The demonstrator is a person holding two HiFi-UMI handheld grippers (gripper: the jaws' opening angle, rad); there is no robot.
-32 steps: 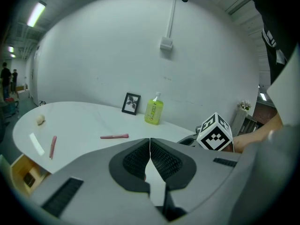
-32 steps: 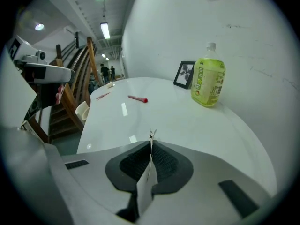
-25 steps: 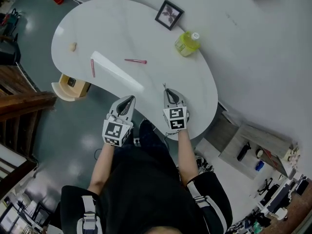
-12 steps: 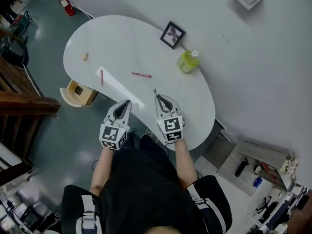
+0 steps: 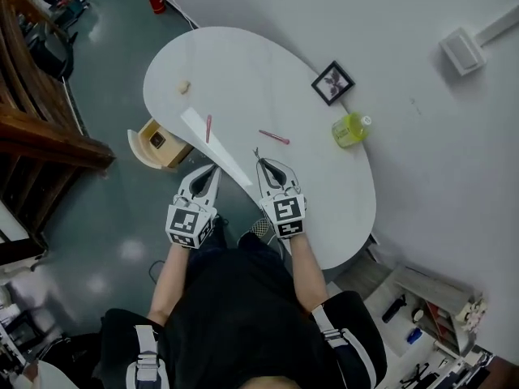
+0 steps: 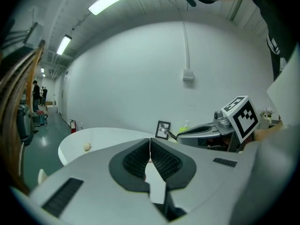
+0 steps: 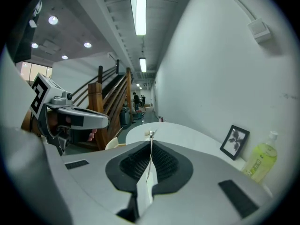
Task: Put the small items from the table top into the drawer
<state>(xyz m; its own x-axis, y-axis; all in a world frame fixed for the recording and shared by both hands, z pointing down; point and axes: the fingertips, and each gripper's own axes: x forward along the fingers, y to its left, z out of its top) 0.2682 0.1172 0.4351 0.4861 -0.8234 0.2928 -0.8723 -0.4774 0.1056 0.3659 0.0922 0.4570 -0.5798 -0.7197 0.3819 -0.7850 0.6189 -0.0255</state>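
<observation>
Against a second ago, both hands sit higher and further along the near edge of the white worktop (image 5: 243,63). The wooden drawer (image 5: 159,141) jutting from under that edge now lies just ahead and to the left of the left gripper (image 5: 214,171). We read this as a carry under way, with one item lifted and headed for the drawer. The right gripper (image 5: 260,163) has its fingers (image 7: 164,162) pressed together on a thin metal piece (image 7: 150,135), perhaps a hairpin or a clip, too slight for us to name, whose tip pokes out past them. The left gripper's fingers (image 6: 164,161) meet with nothing between them. Yet to be collected from the worktop are one pink stick (image 5: 208,127), a second pink stick (image 5: 274,137) and a small beige lump (image 5: 184,87), all well apart from both grippers
</observation>
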